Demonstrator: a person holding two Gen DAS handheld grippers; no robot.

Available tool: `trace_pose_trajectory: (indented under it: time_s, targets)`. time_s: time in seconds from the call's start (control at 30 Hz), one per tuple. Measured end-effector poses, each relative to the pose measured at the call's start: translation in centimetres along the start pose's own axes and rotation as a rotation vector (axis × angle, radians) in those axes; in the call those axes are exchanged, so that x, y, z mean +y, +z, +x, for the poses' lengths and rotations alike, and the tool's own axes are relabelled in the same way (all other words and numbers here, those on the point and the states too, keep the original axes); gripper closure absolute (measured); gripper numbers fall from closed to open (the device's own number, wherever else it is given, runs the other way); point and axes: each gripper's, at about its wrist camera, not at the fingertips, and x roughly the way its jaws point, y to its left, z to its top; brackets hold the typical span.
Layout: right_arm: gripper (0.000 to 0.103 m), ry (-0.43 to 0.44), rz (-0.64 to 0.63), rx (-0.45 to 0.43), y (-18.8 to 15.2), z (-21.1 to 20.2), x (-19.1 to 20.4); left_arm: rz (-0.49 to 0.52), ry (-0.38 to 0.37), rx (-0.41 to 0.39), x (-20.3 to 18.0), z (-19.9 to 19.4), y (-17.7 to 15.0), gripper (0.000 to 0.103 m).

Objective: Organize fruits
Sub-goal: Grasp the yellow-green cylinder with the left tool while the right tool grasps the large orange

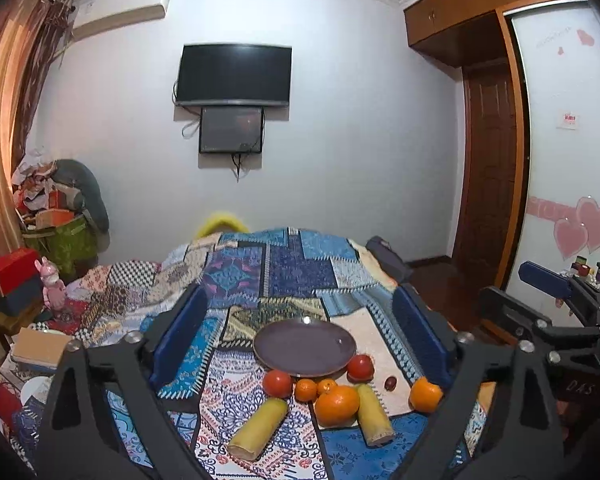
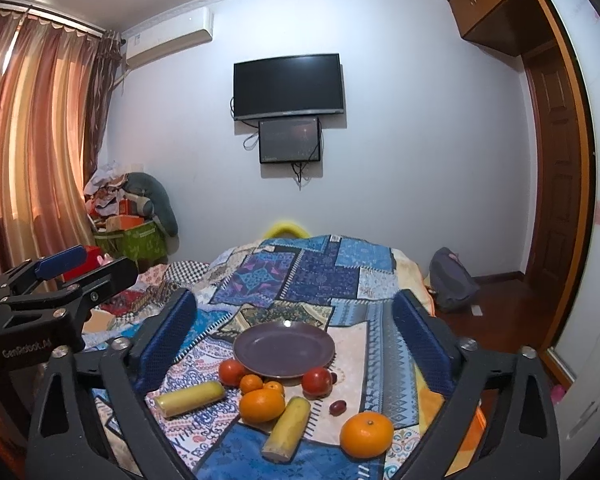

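Observation:
An empty purple plate [image 1: 304,346] [image 2: 284,350] lies on a patterned cloth. In front of it lie two red tomatoes [image 1: 278,383] [image 2: 317,381], several oranges [image 1: 337,405] [image 2: 262,405], two yellow banana pieces [image 1: 259,428] [image 2: 287,428] and a dark grape [image 1: 391,383] [image 2: 337,407]. One orange [image 1: 425,395] [image 2: 366,434] sits apart on the right. My left gripper [image 1: 300,336] is open and empty above the fruit. My right gripper [image 2: 296,340] is open and empty too; it also shows at the right in the left wrist view [image 1: 556,292].
The cloth covers a table [image 1: 284,272] that ends at the far side. Boxes and clutter [image 1: 32,280] stand to the left by the curtains. A backpack [image 2: 452,280] sits on the wooden floor at the right, near a wardrobe [image 1: 564,140].

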Motion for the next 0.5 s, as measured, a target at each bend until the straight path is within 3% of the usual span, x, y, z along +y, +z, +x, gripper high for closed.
trace_pose_trajectory:
  time_s: [0.23, 0.5]
  targets:
    - [0.026, -0.043, 0.004, 0.139, -2.6, 2.8, -2.9, -0.015, 0.002, 0.126, 1.6, 3.5, -1.9, 0.026]
    - [0.032, -0.081, 0.026, 0.315, -6.1, 5.5, -6.0, -0.046, 0.018, 0.333, 4.2, 8.9, -6.0, 0.04]
